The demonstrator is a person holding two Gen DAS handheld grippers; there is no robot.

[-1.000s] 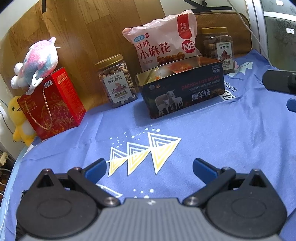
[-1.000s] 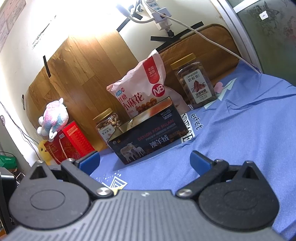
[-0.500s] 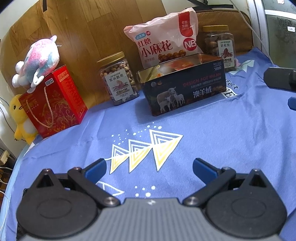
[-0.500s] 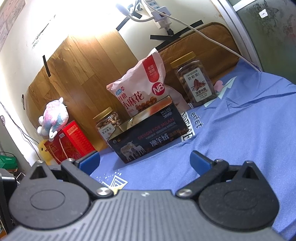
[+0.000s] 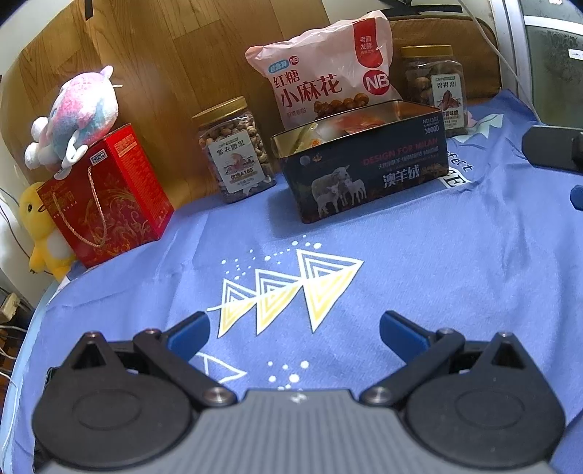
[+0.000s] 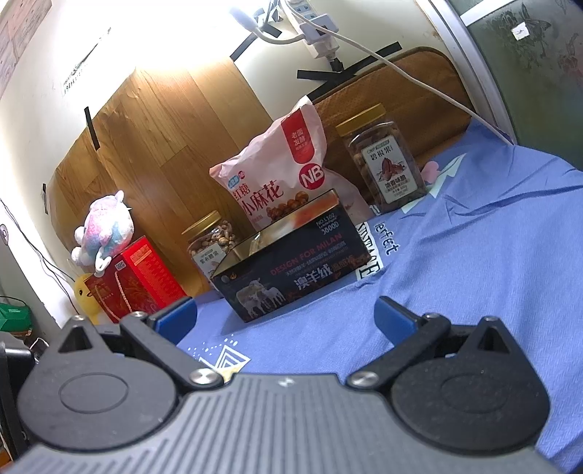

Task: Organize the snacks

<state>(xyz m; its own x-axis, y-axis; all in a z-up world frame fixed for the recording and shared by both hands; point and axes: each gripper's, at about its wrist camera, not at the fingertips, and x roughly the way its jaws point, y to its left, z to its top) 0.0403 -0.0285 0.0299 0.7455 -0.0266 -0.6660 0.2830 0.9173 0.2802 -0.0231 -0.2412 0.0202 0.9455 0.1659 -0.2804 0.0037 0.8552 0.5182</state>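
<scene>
1. Left gripper (image 5: 294, 324): black hinged links, blue pads, ribbed grey body. Jaws wide, holding nothing, above the cloth (image 5: 419, 255).
2. Right gripper (image 6: 284, 315): same build. Jaws wide and empty. In the left view only its black edge and a blue tip show at the right border.
3. Tin (image 5: 364, 167): dark rectangular metal box, gold inner rim, lid off, sheep printed on the front. It sits on the cloth at the far middle, well apart from both grippers. Orange and pale packets lie inside; what they are cannot be made out.
4. Bag (image 5: 328, 80): glossy pink plastic pouch, upright just behind the tin, its lower part hidden by the tin.
5. Left jar (image 5: 235, 149): clear plastic, gold lid, pale nuts, beside the tin.
6. Right jar (image 5: 435, 89): same type, dark nuts, base partly hidden behind the tin.
7. Red box (image 5: 105, 197): printed card with a cord handle. A plush (image 5: 76, 116) of pink and blue pile sits on top; a yellow plush (image 5: 40, 233) stands beside it, partly cut off.
8. Surface: blue woven cloth, wrinkled at right, printed with white and yellow triangles.
9. Room: wood-grain board (image 6: 175, 120) taped to a pale wall; glare overhead washes out detail near a power strip (image 6: 313, 22).
</scene>
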